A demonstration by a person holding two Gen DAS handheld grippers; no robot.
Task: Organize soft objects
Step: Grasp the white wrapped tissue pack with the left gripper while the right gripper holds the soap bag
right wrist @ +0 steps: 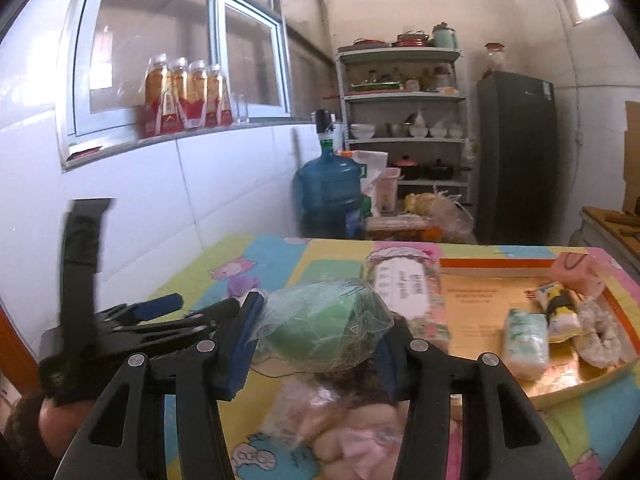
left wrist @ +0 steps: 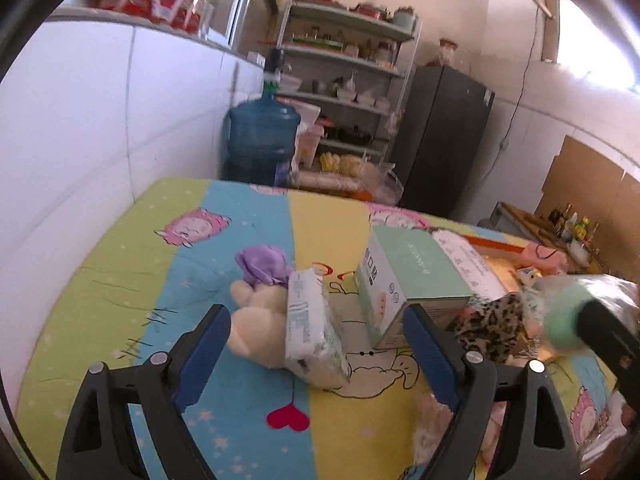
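Green bundle clamped, tissue pack ahead.
Right tool [right wrist: 318, 344] grips the wrapped green bundle [right wrist: 324, 326]; left tool [left wrist: 316, 354] gapes wide, empty, tissue pack [left wrist: 314, 330] between its fingers above the tabletop [left wrist: 120, 272].

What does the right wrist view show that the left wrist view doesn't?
Only the right wrist view shows the cardboard tray's contents: a white tissue pack and a yellow-black packet. It also shows the right gripper shut on the green wrapped bundle. Only the left wrist view shows the cream plush, the purple plush and the leopard-print item clearly, between the open left gripper. Both show the mint box and the patterned tablecloth.
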